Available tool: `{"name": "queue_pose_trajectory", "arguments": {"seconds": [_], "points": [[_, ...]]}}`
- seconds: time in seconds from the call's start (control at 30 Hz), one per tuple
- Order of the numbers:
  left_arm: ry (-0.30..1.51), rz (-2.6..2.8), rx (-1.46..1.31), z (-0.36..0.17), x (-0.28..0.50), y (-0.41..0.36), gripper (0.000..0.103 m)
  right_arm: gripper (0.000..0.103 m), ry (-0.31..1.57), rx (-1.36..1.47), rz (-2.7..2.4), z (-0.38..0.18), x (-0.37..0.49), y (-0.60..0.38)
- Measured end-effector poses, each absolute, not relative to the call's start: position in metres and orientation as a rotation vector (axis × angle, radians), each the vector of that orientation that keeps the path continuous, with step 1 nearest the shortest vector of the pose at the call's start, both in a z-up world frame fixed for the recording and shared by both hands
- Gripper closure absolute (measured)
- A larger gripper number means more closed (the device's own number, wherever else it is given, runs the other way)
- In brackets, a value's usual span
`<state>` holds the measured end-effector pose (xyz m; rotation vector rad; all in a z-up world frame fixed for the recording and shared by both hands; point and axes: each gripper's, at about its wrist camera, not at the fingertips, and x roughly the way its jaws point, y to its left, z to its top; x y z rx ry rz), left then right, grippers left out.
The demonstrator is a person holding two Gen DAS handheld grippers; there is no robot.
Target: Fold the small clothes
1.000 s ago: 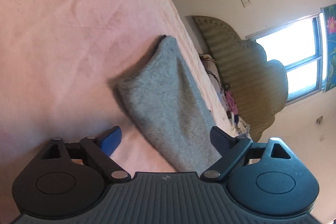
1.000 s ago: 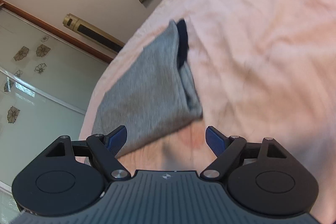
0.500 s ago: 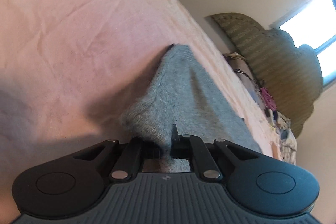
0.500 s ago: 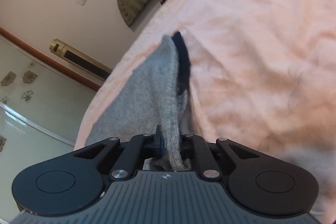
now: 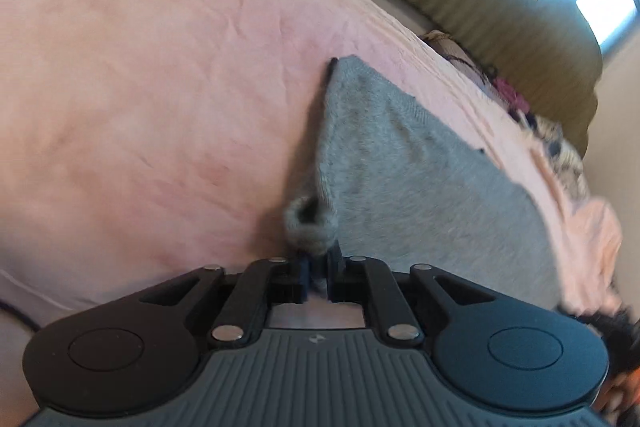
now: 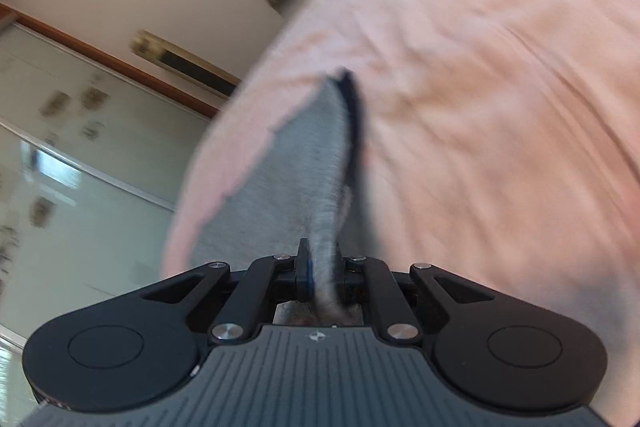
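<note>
Grey knit garment (image 5: 404,163) on the pink bedsheet (image 5: 160,67), near corners bunched (dark inner edge showing)

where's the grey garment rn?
Grey garment lies on the pink bedsheet, centre in both wrist views, near edge pinched by left tongs and right tongs.

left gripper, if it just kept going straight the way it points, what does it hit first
Probably the grey garment that the left gripper already pinches, then the pink bedsheet under it; depth is hard to judge.
</note>
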<state>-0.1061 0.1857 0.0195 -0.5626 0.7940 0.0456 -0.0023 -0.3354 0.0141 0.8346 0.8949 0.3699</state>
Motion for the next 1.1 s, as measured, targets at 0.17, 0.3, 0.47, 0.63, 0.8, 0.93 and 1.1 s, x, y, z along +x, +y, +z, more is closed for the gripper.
{"name": "queue_pose_trajectory", "arguments": {"seconds": [0.17,0.3,0.47,0.63,0.8,0.93,1.1], "points": [[0.525,0.065,-0.292,0.084,-0.064,0.153,0.086,0.063,0.634,0.768,0.370,0.073,0.023,-0.337],[0.784,-0.103,-0.051,0.055,0.071,0.063,0.064,0.031,0.768,0.443,0.528,0.084,0.126,-0.234],[0.736,-0.106,-0.033,0.058,0.029,0.073,0.063,0.047,0.912,0.139,0.512,0.071,0.113,-0.193],[0.610,-0.008,-0.011,0.068,0.018,0.103,0.019,0.015,0.681,0.203,0.548,0.092,0.049,-0.244],[0.685,0.033,0.046,0.055,0.104,0.118,0.019,0.017,0.714,0.135,0.508,0.098,0.138,-0.238],[0.760,0.031,-0.011,0.043,0.150,0.125,0.019,0.018,0.833,0.083,0.423,0.072,0.207,-0.230],[0.821,-0.007,-0.047,0.021,0.175,0.122,0.043,0.052,0.944,0.050,0.439,0.037,0.236,-0.211]]}}
